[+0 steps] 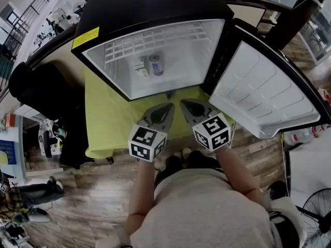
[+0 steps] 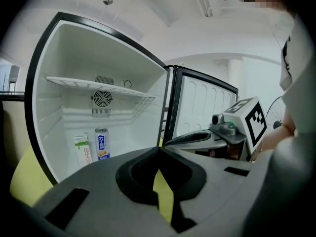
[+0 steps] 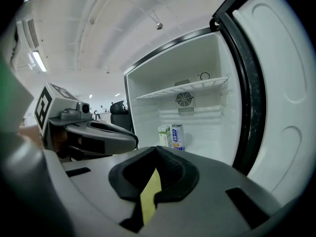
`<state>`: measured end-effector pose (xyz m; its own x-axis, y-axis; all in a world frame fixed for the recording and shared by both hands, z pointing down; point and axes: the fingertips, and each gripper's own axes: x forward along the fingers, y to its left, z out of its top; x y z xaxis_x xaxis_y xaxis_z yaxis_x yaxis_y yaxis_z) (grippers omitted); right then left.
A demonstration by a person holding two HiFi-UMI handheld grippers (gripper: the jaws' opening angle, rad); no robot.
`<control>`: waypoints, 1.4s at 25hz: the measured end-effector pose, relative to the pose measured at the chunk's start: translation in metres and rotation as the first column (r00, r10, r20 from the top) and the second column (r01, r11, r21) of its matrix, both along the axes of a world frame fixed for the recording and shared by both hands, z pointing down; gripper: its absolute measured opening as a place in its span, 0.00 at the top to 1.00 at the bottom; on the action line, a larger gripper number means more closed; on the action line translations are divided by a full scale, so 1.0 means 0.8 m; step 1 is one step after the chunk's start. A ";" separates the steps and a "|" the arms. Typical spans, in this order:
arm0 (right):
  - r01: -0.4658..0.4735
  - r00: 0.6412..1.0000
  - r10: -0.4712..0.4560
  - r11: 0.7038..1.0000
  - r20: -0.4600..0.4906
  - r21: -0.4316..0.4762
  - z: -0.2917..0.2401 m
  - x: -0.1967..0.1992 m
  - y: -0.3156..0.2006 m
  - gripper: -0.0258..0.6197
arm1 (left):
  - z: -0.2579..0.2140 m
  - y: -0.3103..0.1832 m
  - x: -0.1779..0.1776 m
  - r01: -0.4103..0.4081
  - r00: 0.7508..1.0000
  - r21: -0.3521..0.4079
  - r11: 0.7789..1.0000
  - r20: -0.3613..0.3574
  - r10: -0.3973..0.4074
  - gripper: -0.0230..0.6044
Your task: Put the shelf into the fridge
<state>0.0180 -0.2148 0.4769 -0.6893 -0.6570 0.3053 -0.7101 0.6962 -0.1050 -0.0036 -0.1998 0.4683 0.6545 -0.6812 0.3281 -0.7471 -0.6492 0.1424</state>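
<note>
At the far left we see the yellow-green cloth of the table [image 1: 106, 118] on which the fridge [image 1: 145, 9] appears to stand; that lifts the cabinet to a height we can reach without crouching. Inside the open fridge, the shelf [image 2: 98, 85] is a white wire rack lying level across the upper part of the compartment, its side edges against the walls, just above the round fan grille [image 2: 102, 98]. We judge that it rests on ledges in the walls so that it can bear weight, though the ledges are too small to make out. Well below it, on the fridge floor, a carton [image 2: 84, 148] and a can [image 2: 102, 144] stand upright side by side near the back wall, clear of the shelf.

Our left gripper [image 1: 168, 107] hangs in front of the lower edge of the opening, its jaws clenched together on nothing. Only the green cloth shows through the slit between the pads. Just beside it to the right, our right gripper [image 1: 185, 105] is likewise closed and empty, its tip near the left one's. Both point slightly downward toward the fridge, well apart from the shelf. We take this to mean the placing is done and nothing is left to carry. Farthest right, the door [image 1: 264, 94] stands swung wide, which keeps the opening free.
</note>
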 end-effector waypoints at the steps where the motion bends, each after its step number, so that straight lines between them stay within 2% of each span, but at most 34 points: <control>1: 0.002 1.000 -0.002 1.000 -0.015 0.001 0.003 0.000 0.000 0.94 | 0.003 0.002 0.001 -0.001 1.000 -0.006 1.000 -0.004 0.001 0.94; 7: 0.015 0.999 -0.016 0.999 -0.027 -0.037 0.017 0.001 0.003 0.94 | 0.023 0.010 -0.001 0.013 1.000 -0.045 0.999 -0.001 -0.013 0.94; 11: 0.029 0.999 -0.031 0.999 -0.043 -0.046 0.023 -0.001 0.007 0.94 | 0.030 0.013 0.001 -0.006 1.000 -0.063 0.998 0.007 0.006 0.94; 22: 0.070 0.997 -0.071 0.996 -0.034 -0.052 0.022 -0.017 0.013 0.94 | 0.038 0.010 -0.007 0.015 0.999 -0.080 0.997 0.053 -0.011 0.94; 35: 0.075 0.996 -0.078 0.994 -0.038 -0.080 0.034 -0.013 0.015 0.94 | 0.049 0.012 -0.005 -0.009 0.996 -0.094 0.996 0.085 0.017 0.94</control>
<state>0.0077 -0.2027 0.5043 -0.7222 -0.5756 0.3835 -0.6600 0.7394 -0.1333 -0.0077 -0.1899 0.5075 0.6299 -0.6367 0.4448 -0.7507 -0.6460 0.1385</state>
